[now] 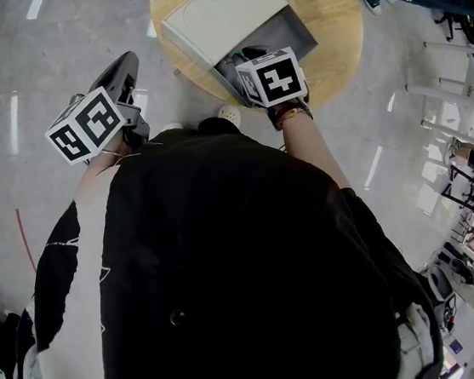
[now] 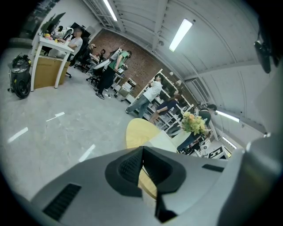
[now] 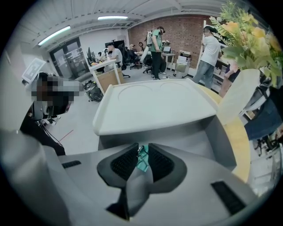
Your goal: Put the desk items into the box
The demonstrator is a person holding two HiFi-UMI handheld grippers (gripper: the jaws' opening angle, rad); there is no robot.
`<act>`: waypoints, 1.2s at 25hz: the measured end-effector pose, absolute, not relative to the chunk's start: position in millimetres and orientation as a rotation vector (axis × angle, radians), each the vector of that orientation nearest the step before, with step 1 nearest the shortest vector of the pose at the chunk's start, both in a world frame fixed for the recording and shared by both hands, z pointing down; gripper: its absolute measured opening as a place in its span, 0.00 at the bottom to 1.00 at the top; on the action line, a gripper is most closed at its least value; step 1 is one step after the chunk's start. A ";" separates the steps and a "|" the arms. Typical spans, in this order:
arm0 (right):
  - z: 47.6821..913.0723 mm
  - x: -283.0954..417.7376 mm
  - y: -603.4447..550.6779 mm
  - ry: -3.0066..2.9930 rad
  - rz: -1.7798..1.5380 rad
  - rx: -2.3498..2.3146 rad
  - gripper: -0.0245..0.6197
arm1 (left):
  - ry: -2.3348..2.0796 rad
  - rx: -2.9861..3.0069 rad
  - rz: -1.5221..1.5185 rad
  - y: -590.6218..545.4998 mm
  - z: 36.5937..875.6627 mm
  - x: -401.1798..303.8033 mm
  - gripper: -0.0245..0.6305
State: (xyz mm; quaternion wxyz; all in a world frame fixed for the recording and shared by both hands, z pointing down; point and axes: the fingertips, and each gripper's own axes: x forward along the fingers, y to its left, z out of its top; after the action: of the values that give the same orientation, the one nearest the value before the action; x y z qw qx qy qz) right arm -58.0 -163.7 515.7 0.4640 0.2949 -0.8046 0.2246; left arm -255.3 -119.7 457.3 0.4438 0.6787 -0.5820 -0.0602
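Note:
A grey box [image 1: 297, 34] with its white lid [image 1: 224, 11] raised stands on a round wooden table [image 1: 338, 29]. My right gripper [image 1: 251, 57] points down into the box. In the right gripper view its jaws [image 3: 142, 154] stand slightly apart, so it is open, with a small teal item [image 3: 142, 162] in the gap above the box's grey inside [image 3: 221, 137]. I cannot tell whether the item touches a pad. My left gripper [image 1: 123, 66] hangs off the table's left side over the floor. Its pads meet at the tips [image 2: 143, 152] with nothing between them.
A white vase [image 3: 236, 99] with yellow flowers [image 3: 247, 35] stands on the table just right of the box. The table edge [image 2: 135, 132] lies ahead of the left gripper. Several people, desks and shelves stand farther off across the grey floor [image 1: 57, 51].

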 end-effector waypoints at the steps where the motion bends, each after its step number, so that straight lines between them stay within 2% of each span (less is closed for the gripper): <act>1: 516.1 -57.5 -162.6 -1.975 0.555 0.725 0.16 | -1.441 1.685 -0.147 -120.3 456.7 -254.6 0.05; 13: 517.9 -70.2 -162.4 -1.973 0.574 0.728 0.21 | -1.423 1.696 -0.120 -126.9 455.6 -265.2 0.05; 30: 519.5 -62.2 -159.0 -1.923 0.551 0.786 0.23 | -1.405 1.708 -0.119 -124.0 458.4 -273.5 0.05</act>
State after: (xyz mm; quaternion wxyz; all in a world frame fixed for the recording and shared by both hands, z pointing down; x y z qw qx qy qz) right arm -62.2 -159.0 519.5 0.4759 0.3216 -0.7869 0.2255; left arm -273.5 -124.0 458.4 0.4470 0.6899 -0.5674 -0.0480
